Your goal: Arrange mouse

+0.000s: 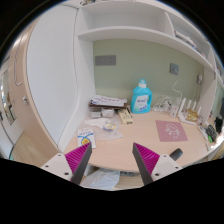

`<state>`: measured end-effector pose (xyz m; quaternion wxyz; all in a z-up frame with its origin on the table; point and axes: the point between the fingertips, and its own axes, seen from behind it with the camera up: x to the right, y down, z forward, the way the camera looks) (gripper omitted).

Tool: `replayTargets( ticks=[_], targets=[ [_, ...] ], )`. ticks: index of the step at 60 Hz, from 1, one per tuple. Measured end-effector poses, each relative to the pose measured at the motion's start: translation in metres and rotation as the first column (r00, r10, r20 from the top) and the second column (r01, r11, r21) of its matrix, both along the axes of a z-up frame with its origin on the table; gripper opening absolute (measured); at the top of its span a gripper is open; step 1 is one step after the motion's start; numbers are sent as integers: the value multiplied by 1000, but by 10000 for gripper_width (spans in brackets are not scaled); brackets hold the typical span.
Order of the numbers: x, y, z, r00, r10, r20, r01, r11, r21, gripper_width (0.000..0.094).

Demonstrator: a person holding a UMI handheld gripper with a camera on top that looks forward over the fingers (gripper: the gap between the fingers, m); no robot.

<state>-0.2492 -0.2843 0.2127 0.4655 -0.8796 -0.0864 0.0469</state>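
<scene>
My gripper (112, 150) is open and empty, held above the front part of a light wooden desk (115, 135). Its magenta pads (78, 158) stand wide apart with bare desk between them. A small dark object (176, 154), which may be the mouse, lies at the desk's front edge just right of the right finger. A pink mat (168, 130) lies on the desk beyond it, to the right.
A blue bottle (141, 97) stands at the back by the wall. A stack of books and papers (105, 103) lies left of it. Small packets (88, 137) lie near the left finger. A white sheet (100, 179) lies below the desk edge. Shelves (140, 35) hang above.
</scene>
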Motion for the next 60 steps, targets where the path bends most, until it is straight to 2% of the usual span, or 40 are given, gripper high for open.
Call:
replayTargets(
  ticks=[15,25,41,47,60],
  targets=[
    [63,-26,-50,998,-64,9,65,996,-56,845],
    [146,-40,-112,988,-145,44,150,981,-121,847],
    [282,3,-178,961,-266,78,273,957,-95,847],
    [310,34,-197,960,-274,60,278,957,-82,847],
    [333,83,-225,960,-278,-28,272,953,-131,847]
  ],
)
